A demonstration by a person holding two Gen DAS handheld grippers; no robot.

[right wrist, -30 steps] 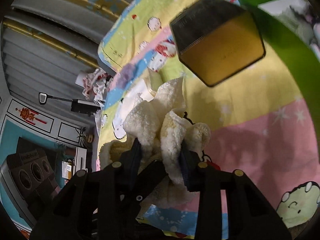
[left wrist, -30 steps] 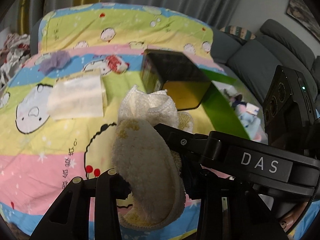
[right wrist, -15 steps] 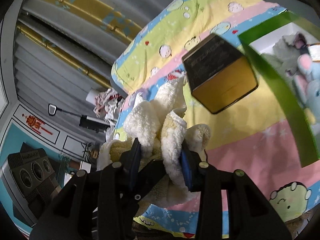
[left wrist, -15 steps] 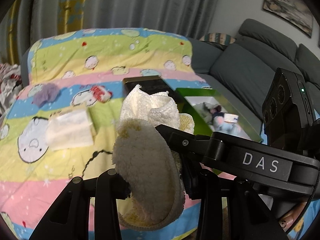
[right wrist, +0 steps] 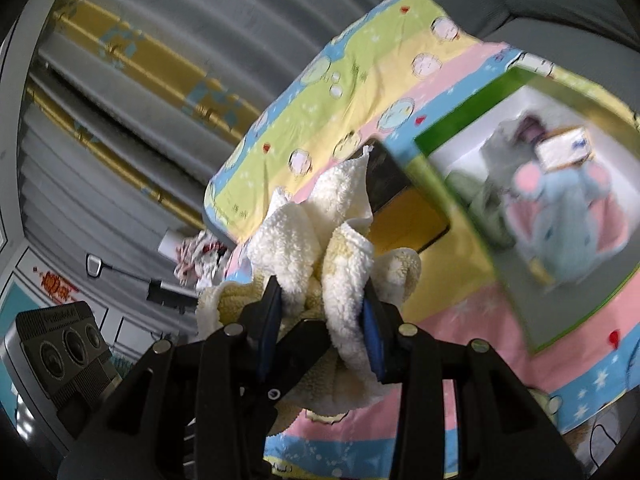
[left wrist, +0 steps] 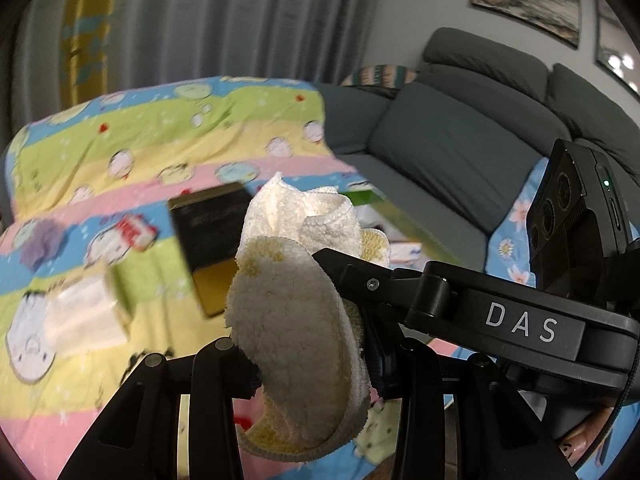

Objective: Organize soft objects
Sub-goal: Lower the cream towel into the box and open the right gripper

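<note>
Between both grippers, left gripper [left wrist: 308,360] and right gripper [right wrist: 322,312], 1 fluffy cream towel [left wrist: 296,320] is clamped above the blanket [left wrist: 168,136]. Far side: 1 black box [right wrist: 390,184], 1 green bin [right wrist: 532,208] w/ blurry plushies, hard to count.

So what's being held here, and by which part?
A cream fleece cloth, bunched. The right gripper pinches its gathered folds; the left gripper clamps its hanging end.

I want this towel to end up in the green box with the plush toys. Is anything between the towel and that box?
Nothing visible blocks it. The fluffy towel, held by both grippers, hangs above the blanket; the green box lies open, and the dark box sits beside it.
</note>
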